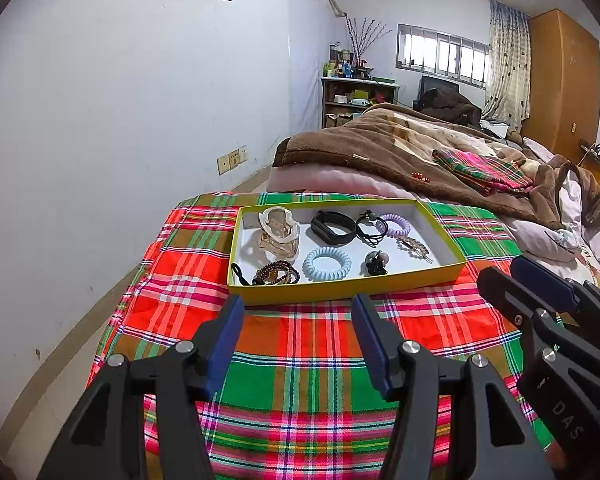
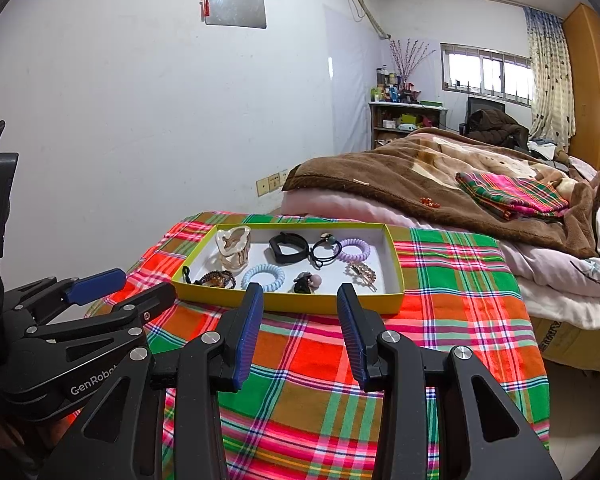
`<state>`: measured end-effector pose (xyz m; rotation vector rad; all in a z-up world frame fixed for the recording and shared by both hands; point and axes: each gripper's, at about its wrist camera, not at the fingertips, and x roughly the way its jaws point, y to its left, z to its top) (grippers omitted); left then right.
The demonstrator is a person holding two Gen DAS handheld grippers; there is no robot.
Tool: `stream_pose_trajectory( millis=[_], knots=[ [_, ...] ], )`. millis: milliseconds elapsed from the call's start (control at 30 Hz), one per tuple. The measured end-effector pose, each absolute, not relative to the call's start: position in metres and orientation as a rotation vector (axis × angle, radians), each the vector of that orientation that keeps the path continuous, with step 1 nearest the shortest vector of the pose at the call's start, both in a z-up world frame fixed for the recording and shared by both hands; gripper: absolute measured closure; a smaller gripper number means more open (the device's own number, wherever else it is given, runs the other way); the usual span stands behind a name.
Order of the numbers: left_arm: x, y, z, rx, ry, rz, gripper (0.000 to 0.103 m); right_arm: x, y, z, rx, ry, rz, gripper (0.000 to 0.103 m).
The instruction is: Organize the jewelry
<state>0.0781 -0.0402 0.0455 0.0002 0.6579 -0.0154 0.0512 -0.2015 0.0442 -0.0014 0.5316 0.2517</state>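
Note:
A yellow-rimmed tray with a white floor lies on the plaid cloth. In it are a cream hair claw, a black wristband, black hair ties, a purple coil tie, a beaded clip, a blue coil tie, a dark hair bobble and brown bead bracelets. My left gripper is open and empty, just in front of the tray. My right gripper is open and empty, also in front of it.
The plaid cloth covers a small table against a bed with a brown blanket and a folded plaid cloth. A white wall is to the left. The right gripper shows in the left wrist view; the left gripper shows in the right wrist view.

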Motion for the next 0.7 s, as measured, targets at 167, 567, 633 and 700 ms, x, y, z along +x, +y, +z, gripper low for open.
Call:
stream_pose_trajectory(
  millis=[167, 567, 633, 700],
  knots=[
    [0.0782, -0.0408, 0.045, 0.0, 0.66, -0.015, 0.045, 0.052, -0.1998, 0.0436, -0.002, 0.532, 0.252, 0.064],
    [0.0795, -0.0404, 0.0448, 0.002, 0.661, -0.012, 0.045, 0.0515, -0.1988, 0.0438, -0.002, 0.529, 0.25, 0.064],
    [0.0797, -0.0403, 0.0449, 0.001, 0.663, -0.011, 0.045, 0.0503, -0.1988, 0.0442, -0.002, 0.528, 0.25, 0.064],
    [0.08, -0.04, 0.0447, 0.0, 0.667, -0.01, 0.045, 0.0502, -0.1985, 0.0445, -0.002, 0.529, 0.249, 0.064]
  ],
)
